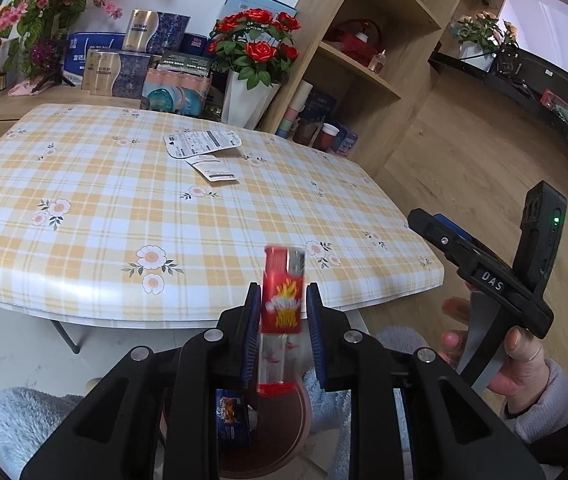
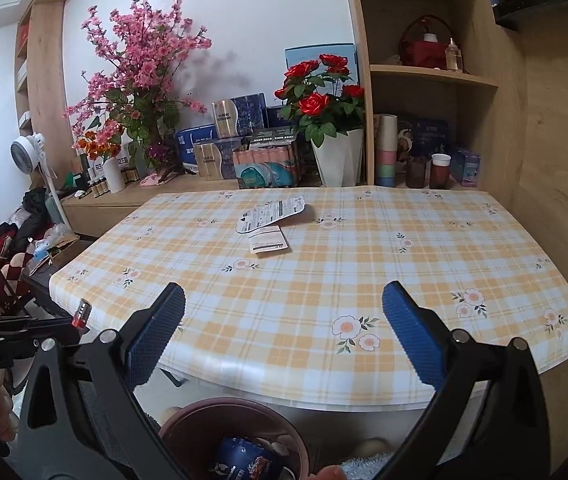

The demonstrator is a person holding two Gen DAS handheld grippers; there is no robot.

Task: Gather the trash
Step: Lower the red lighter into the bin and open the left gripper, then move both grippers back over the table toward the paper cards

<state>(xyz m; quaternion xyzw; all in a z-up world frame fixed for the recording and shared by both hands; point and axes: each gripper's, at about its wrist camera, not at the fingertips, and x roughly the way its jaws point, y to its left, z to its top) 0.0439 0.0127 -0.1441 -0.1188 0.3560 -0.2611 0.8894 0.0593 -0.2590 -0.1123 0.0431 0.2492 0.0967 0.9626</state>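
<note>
My left gripper [image 1: 282,314] is shut on a red snack wrapper [image 1: 283,308] with a clear lower end, held upright over a brown bin [image 1: 284,436] below the table's near edge. A blue wrapper [image 1: 233,416] lies in the bin. My right gripper [image 2: 284,332] is open and empty, above the bin [image 2: 200,420] and the near table edge. Two flat pieces of trash lie on the checked tablecloth [image 2: 364,264]: a white printed package [image 2: 270,214] and a small paper card [image 2: 268,242]. They also show in the left wrist view as the package [image 1: 202,143] and the card [image 1: 213,168].
Behind the table stand a rose pot [image 2: 334,156], stacked boxes [image 2: 240,144] and a wooden shelf unit [image 2: 428,80] with cups and jars. A fan [image 2: 28,152] and clutter sit at the left. A fluffy grey rug [image 1: 28,424] lies under the bin.
</note>
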